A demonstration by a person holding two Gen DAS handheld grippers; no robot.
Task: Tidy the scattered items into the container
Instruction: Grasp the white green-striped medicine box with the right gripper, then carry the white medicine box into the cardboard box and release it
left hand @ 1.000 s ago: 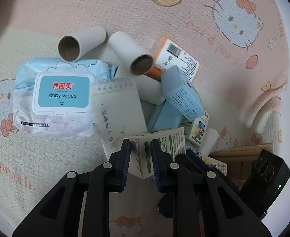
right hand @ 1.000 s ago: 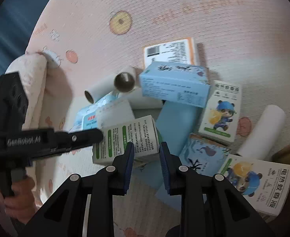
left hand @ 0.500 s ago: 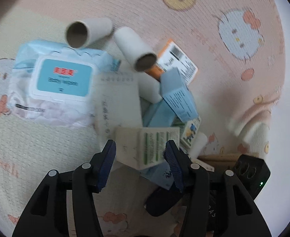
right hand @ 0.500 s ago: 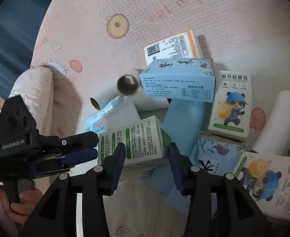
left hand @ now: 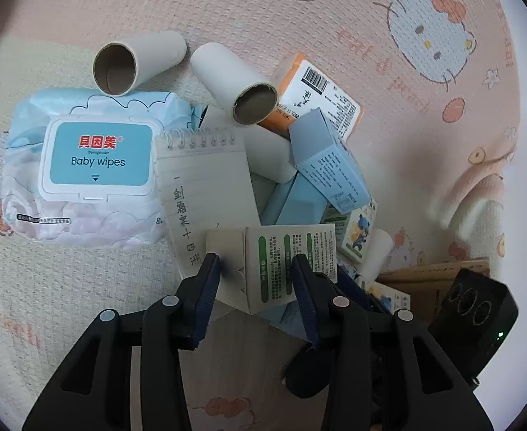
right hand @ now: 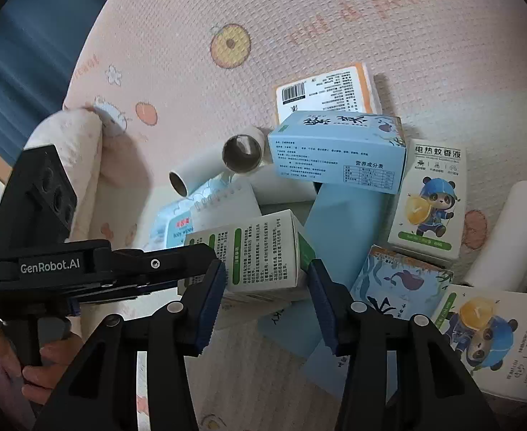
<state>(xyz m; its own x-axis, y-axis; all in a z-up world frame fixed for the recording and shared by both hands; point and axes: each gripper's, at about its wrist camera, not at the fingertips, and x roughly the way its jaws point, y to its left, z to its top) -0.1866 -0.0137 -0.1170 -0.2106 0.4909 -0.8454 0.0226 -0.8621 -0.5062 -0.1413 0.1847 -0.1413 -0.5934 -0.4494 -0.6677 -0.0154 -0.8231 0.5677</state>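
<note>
A white box with green print (left hand: pixel 281 262) lies tilted on a heap of cartons and tubes on a pink cartoon mat. My left gripper (left hand: pixel 255 269) straddles one end of it; its jaws are closing and the pads do not press on the box. From the other side my right gripper (right hand: pixel 266 276) brackets the same box (right hand: pixel 260 251); its jaws are opening, with gaps at both pads. In the right wrist view the left tool's black housing (right hand: pixel 47 262) comes in from the left, with a hand (right hand: pixel 30 359) on its handle.
A baby wipes pack (left hand: pixel 83 168), a spiral notepad (left hand: pixel 206 186), cardboard tubes (left hand: pixel 134 63), a pale blue carton (right hand: pixel 339 154), bear-print boxes (right hand: pixel 429 201) and an orange-edged box (left hand: pixel 321 97) crowd the heap. Brown cardboard (left hand: pixel 432 273) shows at the lower right. A rolled mat edge (right hand: pixel 80 151) rises on the left.
Both grippers went from nearly shut to wide. The left one then narrowed a little. The white and green box stays on the heap, now between both pairs of fingers.
</note>
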